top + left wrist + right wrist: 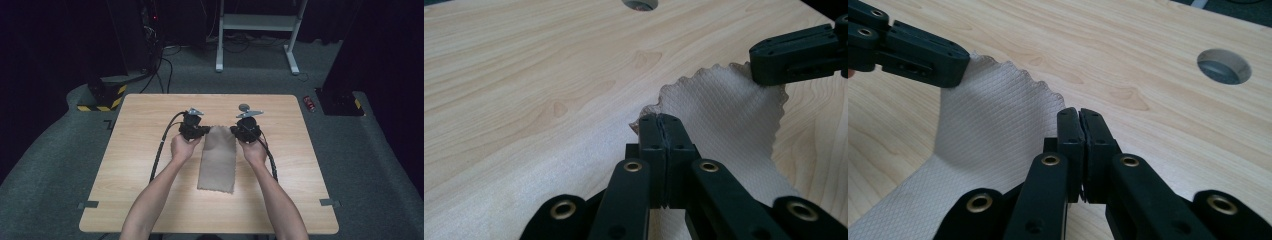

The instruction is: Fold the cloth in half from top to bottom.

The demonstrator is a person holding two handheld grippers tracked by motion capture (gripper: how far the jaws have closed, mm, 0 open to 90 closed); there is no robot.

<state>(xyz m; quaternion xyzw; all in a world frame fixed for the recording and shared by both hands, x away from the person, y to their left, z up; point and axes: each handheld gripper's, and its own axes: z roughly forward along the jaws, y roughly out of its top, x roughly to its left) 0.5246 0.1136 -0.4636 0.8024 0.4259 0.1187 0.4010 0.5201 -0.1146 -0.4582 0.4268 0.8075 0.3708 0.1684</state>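
We have the beige cloth (217,159) lying lengthwise in the middle of the wooden table (135,200), its near end flat, its far end lifted between our two tools. Up close, the left gripper (659,120) has its jaws pressed together on one far corner of the scalloped edge, and the right gripper (1079,114) is clamped the same way on the other corner, so we hold both far corners, with the fabric sagging a little between them. Both hands (184,147) sit just beside the cloth's top end, cables trailing back along the forearms.

By our reading, this is the start of a fold: corners gripped, far edge raised. The next move calls for carrying both corners towards us together, level and evenly spaced, then laying them on the near edge. Beyond us, a round hole (1224,66) in the tabletop sits clear of the work.
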